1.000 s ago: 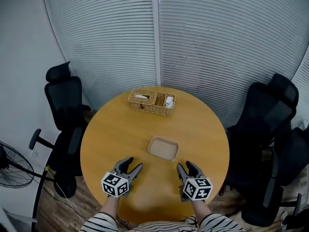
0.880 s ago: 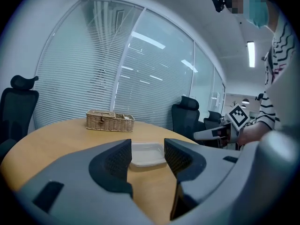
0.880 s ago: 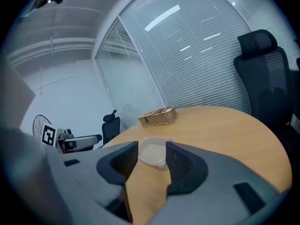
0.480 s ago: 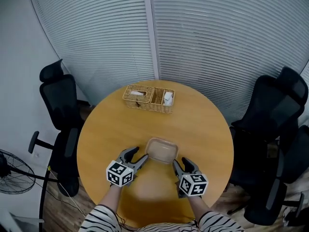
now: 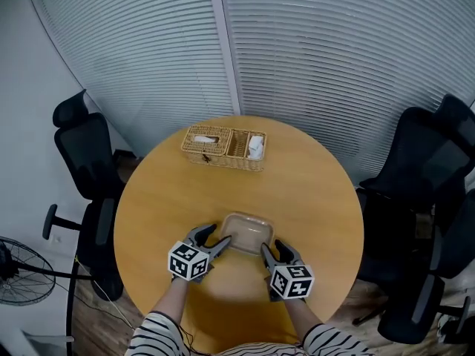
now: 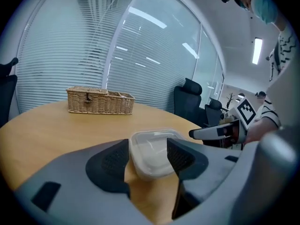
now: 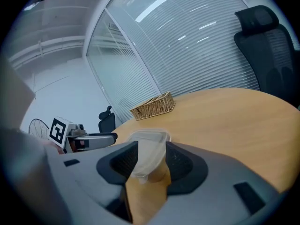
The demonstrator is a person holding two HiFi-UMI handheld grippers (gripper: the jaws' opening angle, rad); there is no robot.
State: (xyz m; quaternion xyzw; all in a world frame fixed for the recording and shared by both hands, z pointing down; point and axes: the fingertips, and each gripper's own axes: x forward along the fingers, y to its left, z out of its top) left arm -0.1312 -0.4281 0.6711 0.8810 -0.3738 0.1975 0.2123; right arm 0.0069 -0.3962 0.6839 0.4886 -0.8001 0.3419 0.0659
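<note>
Currently I have both grippers down on the round wooden table [image 5: 319,191], one at each near corner of the clear lidded container [image 5: 247,232]. The container lies flat on the tabletop near my edge of the table, well apart from the wicker basket [image 5: 223,147] on the far side.

Looking along the left gripper [image 5: 214,241], I see its jaws standing apart at a middling width. The container's near left corner [image 6: 152,151] sits right in the gap between them. The clear rim fills almost the whole space from one dark pad to the other. I cannot tell whether either pad actually presses on the plastic. The container rests level on the wood.

The right gripper [image 5: 274,249] mirrors this. Its jaws are also parted, and the container's near right corner [image 7: 146,151] reaches in between the two pads. From here the lid edge shows just above the jaw line, with the clear wall running down into the gap. Again the sides look very close to the pads, but contact is not clear to me.

From the head view the two grippers angle inward toward each other, with the container between them and slightly beyond their tips. Black office chairs [image 5: 85,162] stand around the table.
</note>
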